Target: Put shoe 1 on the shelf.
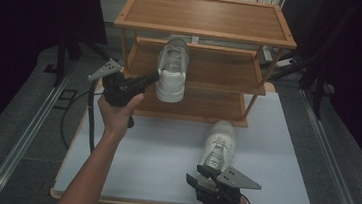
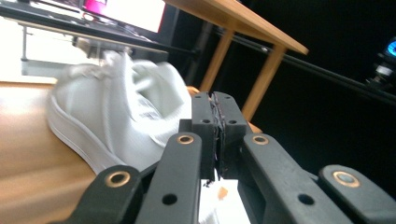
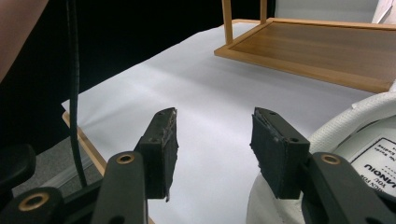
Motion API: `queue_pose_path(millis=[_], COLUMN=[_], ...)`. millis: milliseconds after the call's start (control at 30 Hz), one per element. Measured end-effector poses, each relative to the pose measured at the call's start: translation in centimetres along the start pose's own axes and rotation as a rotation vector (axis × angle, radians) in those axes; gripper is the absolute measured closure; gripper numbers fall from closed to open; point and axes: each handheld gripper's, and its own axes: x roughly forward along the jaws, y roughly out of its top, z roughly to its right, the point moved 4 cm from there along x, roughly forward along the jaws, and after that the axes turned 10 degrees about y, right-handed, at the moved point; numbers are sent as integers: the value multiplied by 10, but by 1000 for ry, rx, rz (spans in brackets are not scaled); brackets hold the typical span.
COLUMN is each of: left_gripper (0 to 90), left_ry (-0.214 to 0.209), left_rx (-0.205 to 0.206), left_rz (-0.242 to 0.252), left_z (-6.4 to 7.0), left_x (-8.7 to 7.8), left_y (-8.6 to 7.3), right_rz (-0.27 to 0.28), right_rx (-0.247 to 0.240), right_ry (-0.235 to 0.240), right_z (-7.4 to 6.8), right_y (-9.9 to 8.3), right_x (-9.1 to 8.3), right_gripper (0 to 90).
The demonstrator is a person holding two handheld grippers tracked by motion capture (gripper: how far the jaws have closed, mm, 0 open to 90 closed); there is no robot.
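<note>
Nearest the lens, the right gripper (image 1: 208, 173) has its black jaws spread apart, empty, one jaw just beside the heel of a white lace-up sneaker (image 1: 219, 144) lying on the pale grey table (image 1: 164, 150), in front of the three-tier wooden shoe rack (image 1: 206, 31). On that rack's middle shelf sits a second white sneaker (image 1: 172, 69); the left gripper (image 1: 152, 78), jaws pressed together, touches its heel.
</note>
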Motion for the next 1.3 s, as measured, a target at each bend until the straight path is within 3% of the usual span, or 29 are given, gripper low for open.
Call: queue_pose_path(millis=[100, 233, 400, 467, 533, 733, 967, 1067, 1233, 1300], left_gripper=[898, 900, 900, 900, 900, 900, 900, 900, 898, 859], left_ry=[-20, -14, 57, 25, 40, 65, 86, 76, 74, 60], left_rx=[14, 32, 48, 10, 31, 4, 12, -3, 6, -9], left_rz=[-25, -55, -74, -63, -61, -56, -67, -61, -65, -66], left_z=[8, 15, 11, 8, 8, 0, -4, -6, -5, -6], left_x=[2, 12, 26, 27, 29, 36, 47, 49, 47, 44], left_y=[-11, -23, -31, -31, -31, -29, -23, -23, -24, -25], right_rz=[0, -7, -5, 0, 7, 5, 5, 9, 10, 10], right_rx=[-2, -7, -6, -5, -3, -6, -8, -9, -10, -13], right_ry=[-5, -6, -6, -4, -5, 2, 3, 4, 5, 3], right_z=[0, 0, 1, 2, 2, 0, -1, -1, -1, -1], right_y=[0, -1, -1, 0, 1, 1, 2, 2, 2, 3], right_x=[0, 1, 0, -1, -2, -2, -2, -3, -3, -4], right_gripper=[503, 493, 492, 492, 492, 492, 492, 492, 492, 492])
